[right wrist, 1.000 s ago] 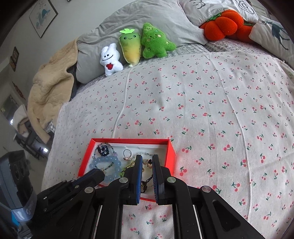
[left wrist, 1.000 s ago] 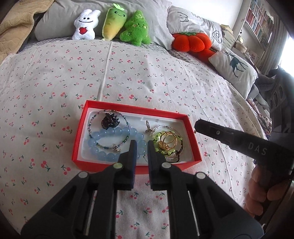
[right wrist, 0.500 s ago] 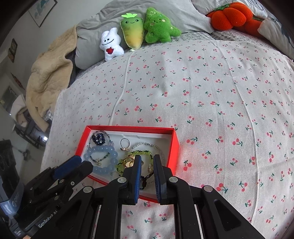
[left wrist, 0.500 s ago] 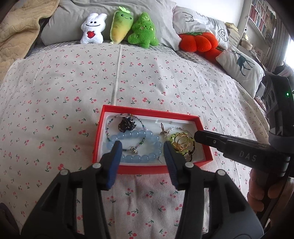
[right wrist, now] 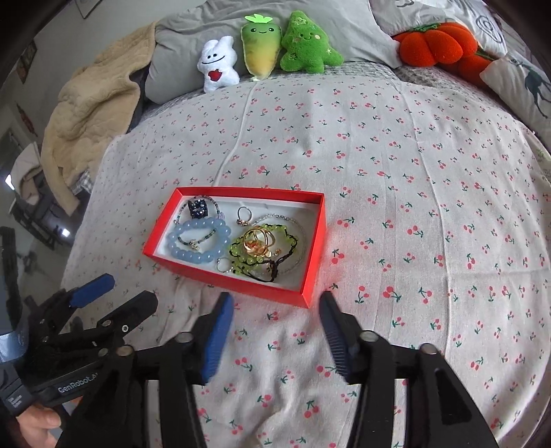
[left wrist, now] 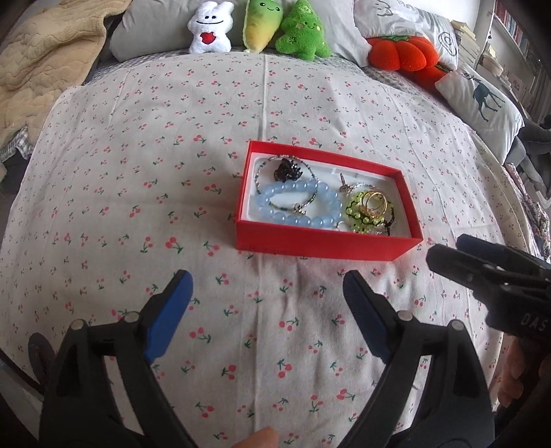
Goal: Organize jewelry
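My left gripper [left wrist: 267,303] is spread wide, empty, short of the red box [left wrist: 323,246] on the bedspread [left wrist: 137,172]. Blue bead bracelet [left wrist: 296,203] lies left inside, gold rings [left wrist: 375,203] right (tangled w/ green beads), so I should pinch one piece, lifting clear of the rim. Right gripper [right wrist: 275,324] also agape, empty; bare cloth all round.

1. A cherry-print bedsheet [left wrist: 172,155] covers the bed.
2. A white plush [left wrist: 209,27], a carrot plush [left wrist: 261,20] and a green tree plush [left wrist: 303,29] lean against a grey pillow [right wrist: 330,13].
3. An orange pumpkin cushion [left wrist: 401,51] lies nearby.
4. A beige blanket [left wrist: 44,58] is heaped at the left.
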Demonstrator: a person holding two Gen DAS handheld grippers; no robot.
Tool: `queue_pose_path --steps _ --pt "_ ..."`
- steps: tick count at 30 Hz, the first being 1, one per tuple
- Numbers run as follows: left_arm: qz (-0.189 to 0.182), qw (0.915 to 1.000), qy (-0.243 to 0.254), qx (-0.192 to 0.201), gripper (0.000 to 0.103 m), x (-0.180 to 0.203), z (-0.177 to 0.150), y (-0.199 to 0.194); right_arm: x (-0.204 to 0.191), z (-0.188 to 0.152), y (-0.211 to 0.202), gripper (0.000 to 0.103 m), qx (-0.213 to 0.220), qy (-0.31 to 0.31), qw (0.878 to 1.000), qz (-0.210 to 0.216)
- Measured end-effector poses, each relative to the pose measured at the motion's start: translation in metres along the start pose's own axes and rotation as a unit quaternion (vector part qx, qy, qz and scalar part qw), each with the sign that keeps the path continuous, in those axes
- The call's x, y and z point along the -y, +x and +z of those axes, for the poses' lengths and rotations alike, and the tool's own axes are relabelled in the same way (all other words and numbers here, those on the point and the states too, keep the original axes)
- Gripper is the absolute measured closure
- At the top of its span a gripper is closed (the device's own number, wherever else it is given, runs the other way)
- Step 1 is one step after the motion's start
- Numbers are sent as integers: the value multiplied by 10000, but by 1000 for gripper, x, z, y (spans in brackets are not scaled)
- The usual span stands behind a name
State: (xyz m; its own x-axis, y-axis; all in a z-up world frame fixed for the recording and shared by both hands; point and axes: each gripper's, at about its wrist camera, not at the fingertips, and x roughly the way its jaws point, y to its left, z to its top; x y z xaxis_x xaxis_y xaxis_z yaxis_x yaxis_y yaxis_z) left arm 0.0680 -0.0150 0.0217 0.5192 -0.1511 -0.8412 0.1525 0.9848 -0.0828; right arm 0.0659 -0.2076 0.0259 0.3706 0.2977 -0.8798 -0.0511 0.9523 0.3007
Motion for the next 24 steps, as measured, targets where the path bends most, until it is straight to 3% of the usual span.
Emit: queue_pose_path --steps 3,6,9,14,24 --pt "139 9998 -36 -155 2 -5 -12 -8 -6 -11 -13 22 -97 -68 9991 -407" --pt "255 9992 -107 -288 1 -9 -23 -18 -8 -24 -21 19 -185 -66 9961 -860" --pt "454 9985 -24 -317 1 -9 -34 -27 -9 -37 -30 1 -62 9 9949 -1008" --pt "558 9981 109 -227 1 -7 -51 -35 -12 -56 -31 0 -13 -1 9896 -1438" --pt "650 9978 78 -138 1 -13 -57 -34 -19 -71 -15 0 -253 -125 9906 -1340"
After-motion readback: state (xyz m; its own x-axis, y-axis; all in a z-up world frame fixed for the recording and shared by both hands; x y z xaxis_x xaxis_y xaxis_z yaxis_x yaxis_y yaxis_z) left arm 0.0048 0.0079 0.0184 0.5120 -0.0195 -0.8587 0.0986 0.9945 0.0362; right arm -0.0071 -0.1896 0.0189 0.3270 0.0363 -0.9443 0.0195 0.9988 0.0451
